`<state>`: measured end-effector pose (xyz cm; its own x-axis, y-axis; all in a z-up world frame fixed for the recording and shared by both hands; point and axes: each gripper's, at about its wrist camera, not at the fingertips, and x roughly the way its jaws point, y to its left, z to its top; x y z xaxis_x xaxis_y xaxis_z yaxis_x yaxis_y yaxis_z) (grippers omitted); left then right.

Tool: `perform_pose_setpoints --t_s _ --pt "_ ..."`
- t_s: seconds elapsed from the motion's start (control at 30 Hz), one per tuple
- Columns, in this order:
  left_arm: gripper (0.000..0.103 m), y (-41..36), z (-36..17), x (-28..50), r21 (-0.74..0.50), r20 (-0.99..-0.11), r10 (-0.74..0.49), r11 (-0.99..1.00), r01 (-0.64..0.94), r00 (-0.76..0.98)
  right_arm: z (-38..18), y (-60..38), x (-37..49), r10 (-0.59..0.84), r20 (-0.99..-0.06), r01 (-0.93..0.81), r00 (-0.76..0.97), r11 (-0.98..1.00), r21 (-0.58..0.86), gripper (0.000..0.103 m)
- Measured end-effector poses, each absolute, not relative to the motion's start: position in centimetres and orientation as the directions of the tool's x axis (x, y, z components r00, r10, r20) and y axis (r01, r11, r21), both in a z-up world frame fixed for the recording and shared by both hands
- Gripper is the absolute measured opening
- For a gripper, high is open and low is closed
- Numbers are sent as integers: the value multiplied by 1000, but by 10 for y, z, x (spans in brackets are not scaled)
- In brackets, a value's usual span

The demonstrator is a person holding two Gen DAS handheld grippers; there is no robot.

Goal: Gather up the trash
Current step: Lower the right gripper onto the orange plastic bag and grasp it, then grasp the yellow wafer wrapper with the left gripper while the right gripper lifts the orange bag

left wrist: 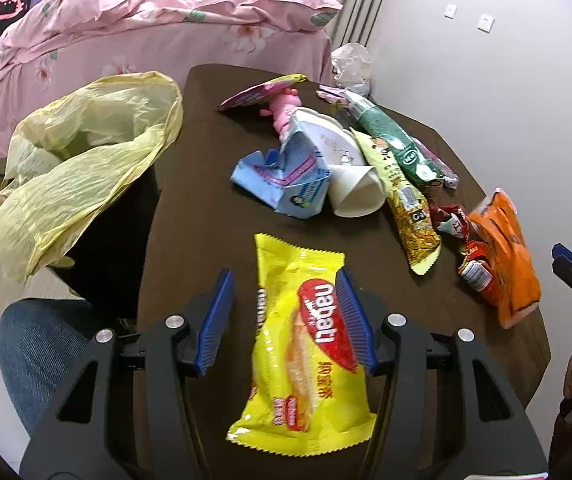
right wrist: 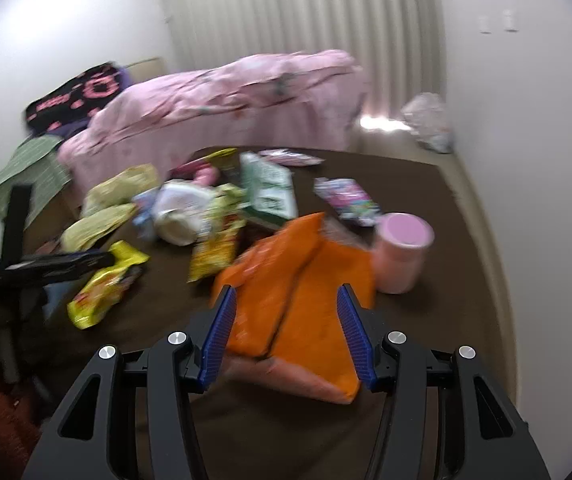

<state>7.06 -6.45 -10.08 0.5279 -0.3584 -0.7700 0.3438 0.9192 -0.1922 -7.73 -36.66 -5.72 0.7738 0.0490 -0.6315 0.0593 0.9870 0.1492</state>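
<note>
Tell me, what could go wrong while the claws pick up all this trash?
The left claw stands open around the yellow wafer packet; the slick wrapper might slip out if only an edge gets pinched. The right claw is open over the orange bag, with the pink cup close beside it, so a reach there could knock the cup over. The yellow trash bag sags at the table edge, so dropped wrappers might miss its mouth.
</note>
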Motion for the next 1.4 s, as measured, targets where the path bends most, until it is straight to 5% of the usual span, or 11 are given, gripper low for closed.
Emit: perform_pose_setpoints --t_s 0.13,0.37,0.67,1.13,1.33,1.4 --pt "50 -58 -101 67 -194 -771 -355 922 335 528 -78 -386 -70 123 -646 84 753 956 280 49" --pt "50 -58 -97 61 -173 -770 -347 921 349 536 -78 -371 -85 102 -632 37 768 979 202 49" --pt "50 -57 -101 61 -178 -776 -345 923 342 528 -137 -394 -64 130 -719 150 682 938 311 49" --pt "50 -53 -102 53 -176 -777 -340 925 336 530 -122 -382 -90 23 -726 223 688 944 242 49" --pt "50 -55 -102 48 -174 -777 -345 922 347 527 -138 -380 -96 87 -720 231 689 914 332 49" --pt "50 -55 -101 45 -170 -775 -344 921 350 530 -139 -374 -94 132 -710 196 692 912 361 34"
